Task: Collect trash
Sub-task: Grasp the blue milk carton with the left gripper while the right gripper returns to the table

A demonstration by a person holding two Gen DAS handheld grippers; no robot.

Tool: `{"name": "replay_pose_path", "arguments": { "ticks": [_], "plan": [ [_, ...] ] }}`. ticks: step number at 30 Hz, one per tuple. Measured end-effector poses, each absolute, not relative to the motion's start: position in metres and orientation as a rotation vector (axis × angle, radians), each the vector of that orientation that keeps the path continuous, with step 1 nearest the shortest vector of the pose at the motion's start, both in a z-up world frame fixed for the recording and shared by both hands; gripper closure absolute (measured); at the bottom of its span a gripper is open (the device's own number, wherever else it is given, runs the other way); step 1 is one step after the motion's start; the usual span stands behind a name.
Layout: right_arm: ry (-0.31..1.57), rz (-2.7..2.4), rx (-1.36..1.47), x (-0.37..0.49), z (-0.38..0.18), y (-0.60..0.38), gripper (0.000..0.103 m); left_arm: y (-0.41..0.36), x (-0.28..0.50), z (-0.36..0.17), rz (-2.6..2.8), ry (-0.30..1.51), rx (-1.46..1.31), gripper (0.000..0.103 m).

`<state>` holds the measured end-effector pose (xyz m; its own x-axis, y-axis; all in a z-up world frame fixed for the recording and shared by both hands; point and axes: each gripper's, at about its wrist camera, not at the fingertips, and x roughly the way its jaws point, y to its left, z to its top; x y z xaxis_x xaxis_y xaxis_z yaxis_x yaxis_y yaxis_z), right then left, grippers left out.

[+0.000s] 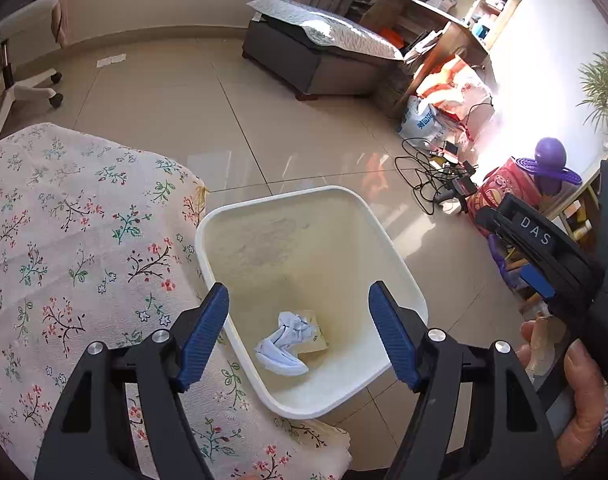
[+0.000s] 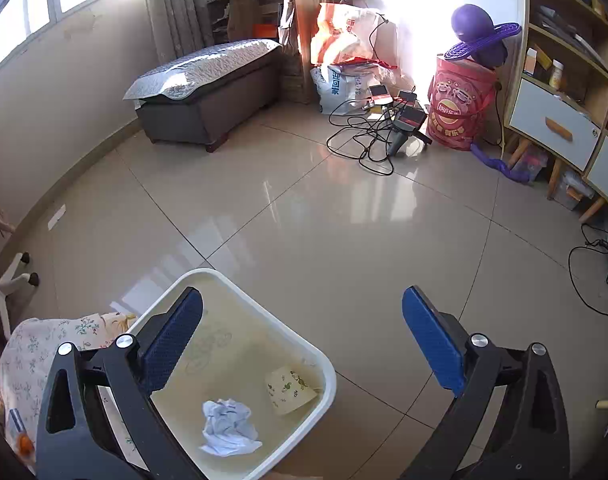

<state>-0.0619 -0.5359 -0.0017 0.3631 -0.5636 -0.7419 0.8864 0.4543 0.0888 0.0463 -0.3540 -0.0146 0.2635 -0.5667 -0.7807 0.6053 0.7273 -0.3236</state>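
White bin [image 1: 377,240] beside floral cloth [image 1: 64,240]; inside, crumpled tissue [image 1: 284,342] against paper cup [image 2: 290,390]. Both light, crushable; pinch tissue's folds. Left gripper [image 1: 300,308], right gripper [image 2: 302,332] spread, empty.

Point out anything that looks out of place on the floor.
A white paper scrap lies alone on the tiles near the far wall, outside the white bin, which already holds crumpled paper and a paper cup.

We count one white bin [image 2: 323,364] holding one crumpled paper [image 2: 230,426] and one paper cup [image 2: 290,390], plus two grippers.
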Motion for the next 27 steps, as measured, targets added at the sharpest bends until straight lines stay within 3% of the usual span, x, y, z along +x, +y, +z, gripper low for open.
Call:
{"name": "replay_pose_path", "arguments": {
  "ticks": [4,12,27],
  "plan": [
    [0.706,-0.934,0.455,-0.044,0.003,-0.51,0.007,-0.324,0.05,-0.009,-0.667,0.979,0.018,0.017],
    [0.731,-0.783,0.247,-0.004,0.006,-0.435,0.007,-0.255,0.068,-0.001,-0.423,0.904,0.013,0.013],
    [0.815,-0.495,0.08,0.064,0.002,-0.323,0.007,-0.124,0.104,-0.021,-0.119,0.972,0.058,0.012]
  ]
}}
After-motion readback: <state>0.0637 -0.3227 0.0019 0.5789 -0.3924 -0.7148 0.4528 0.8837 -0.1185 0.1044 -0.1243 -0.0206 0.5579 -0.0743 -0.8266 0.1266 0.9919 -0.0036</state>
